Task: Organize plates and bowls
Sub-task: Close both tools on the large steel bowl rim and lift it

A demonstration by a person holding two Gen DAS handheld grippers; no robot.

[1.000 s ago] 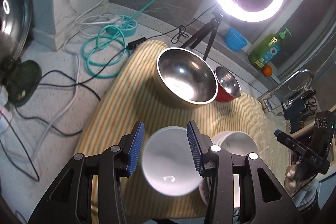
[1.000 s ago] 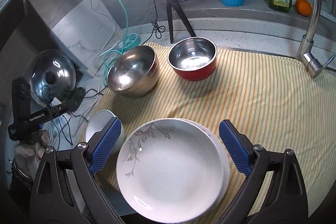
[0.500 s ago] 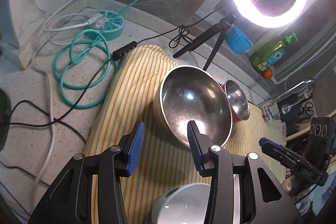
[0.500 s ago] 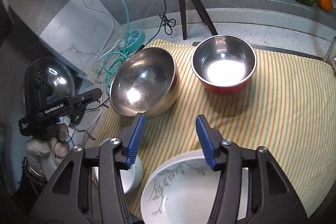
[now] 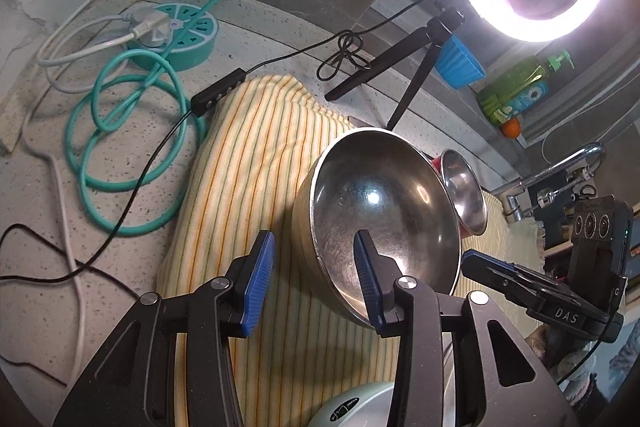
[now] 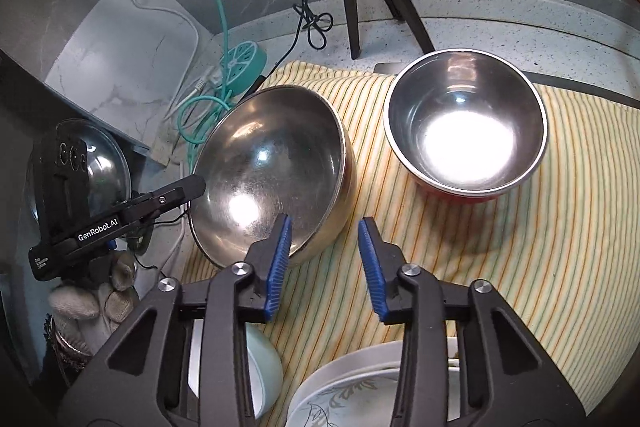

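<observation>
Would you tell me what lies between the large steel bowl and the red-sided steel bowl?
Only bare striped cloth separates large steel bowl from red-sided steel bowl, seen from the right wrist.

Cloth [image 6: 520,267] lies on tabletop [image 6: 500,15]. On cloth: large steel bowl [image 6: 272,171] at left edge, smaller bowl [image 6: 464,123] to its right; plates [image 6: 352,391] and cup [image 6: 260,371] at near edge.
</observation>
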